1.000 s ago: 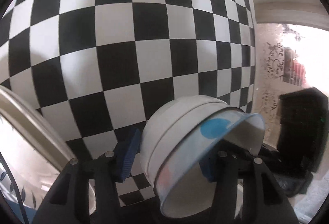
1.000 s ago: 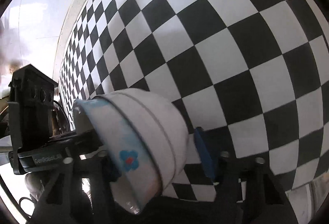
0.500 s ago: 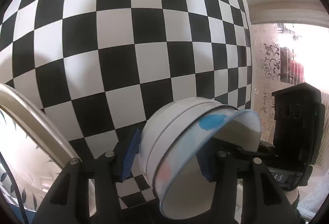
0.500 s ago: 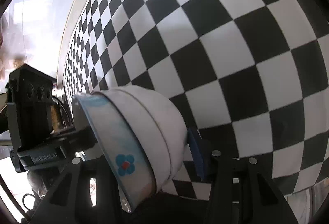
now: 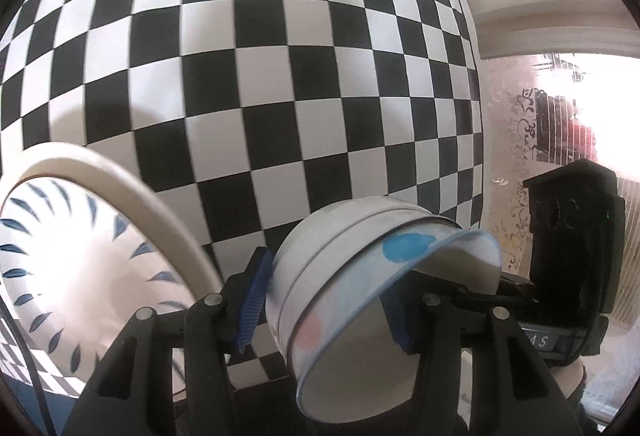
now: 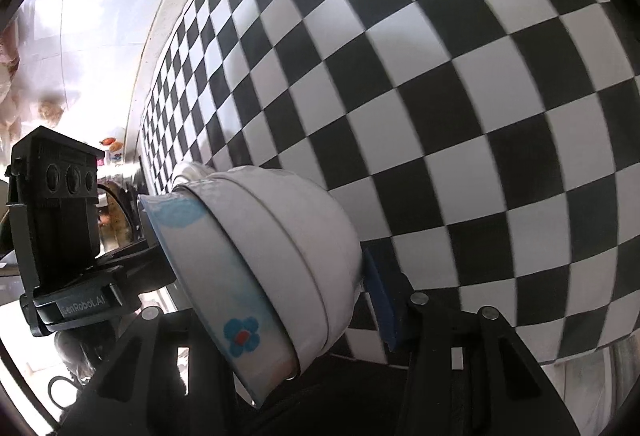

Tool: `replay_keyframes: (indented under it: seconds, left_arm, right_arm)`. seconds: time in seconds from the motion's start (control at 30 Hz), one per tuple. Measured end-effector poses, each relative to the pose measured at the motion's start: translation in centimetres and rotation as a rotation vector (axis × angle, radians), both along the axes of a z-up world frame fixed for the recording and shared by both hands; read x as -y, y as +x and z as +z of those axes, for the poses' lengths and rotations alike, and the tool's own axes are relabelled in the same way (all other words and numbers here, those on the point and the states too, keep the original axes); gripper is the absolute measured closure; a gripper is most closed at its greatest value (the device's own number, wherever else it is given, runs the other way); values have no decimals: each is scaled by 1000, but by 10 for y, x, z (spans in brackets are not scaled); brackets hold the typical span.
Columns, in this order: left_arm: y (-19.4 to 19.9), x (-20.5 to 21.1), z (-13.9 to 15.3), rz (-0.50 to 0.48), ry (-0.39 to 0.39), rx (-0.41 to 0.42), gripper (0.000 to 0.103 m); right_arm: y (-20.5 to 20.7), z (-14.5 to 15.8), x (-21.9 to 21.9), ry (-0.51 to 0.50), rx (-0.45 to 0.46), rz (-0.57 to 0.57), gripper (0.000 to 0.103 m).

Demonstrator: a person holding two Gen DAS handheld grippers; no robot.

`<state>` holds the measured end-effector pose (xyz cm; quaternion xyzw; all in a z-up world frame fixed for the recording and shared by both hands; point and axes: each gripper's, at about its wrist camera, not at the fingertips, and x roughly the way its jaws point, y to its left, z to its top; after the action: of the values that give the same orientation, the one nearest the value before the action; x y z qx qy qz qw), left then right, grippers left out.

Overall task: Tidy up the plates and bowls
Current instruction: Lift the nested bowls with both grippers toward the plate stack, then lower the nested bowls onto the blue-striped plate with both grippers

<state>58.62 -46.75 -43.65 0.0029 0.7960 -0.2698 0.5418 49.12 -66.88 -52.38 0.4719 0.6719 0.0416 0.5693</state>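
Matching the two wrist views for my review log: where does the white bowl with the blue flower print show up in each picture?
Left wrist view: the white bowl sits low and centre-right, tilted, rim toward the lower right, between the fingers of the left hand-held gripper.
Right wrist view: the same bowl sits low and centre-left, rim toward the lower left.
Shared landmark: the black-and-white checkered surface behind the bowl in both.

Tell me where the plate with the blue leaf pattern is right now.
The leaf-pattern plate shows only in the left wrist view, low at the left edge, lying on the checkered cloth just left of the left gripper and its white bowl.
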Motion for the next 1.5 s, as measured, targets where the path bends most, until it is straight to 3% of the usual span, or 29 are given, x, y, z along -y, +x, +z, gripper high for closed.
replay_keyframes:
  seconds: [0.3, 0.63, 0.97, 1.17, 1.5]
  left_arm:
    - [16, -34, 24, 19, -5, 28, 55]
    - [40, -98, 45, 75, 10, 69, 55]
    - [58, -148, 23, 144, 64, 59, 55]
    - [65, -165, 12, 195, 53, 24, 55]
    - [67, -174, 9, 197, 64, -6, 55]
  right_arm:
    - [22, 22, -30, 4, 23, 29, 55]
    - [64, 38, -96, 16, 55, 97, 56]
    - [98, 12, -165, 35, 6, 198, 57]
    - [109, 5, -172, 38, -8, 203, 59]
    - [121, 2, -173, 40, -41, 210, 60]
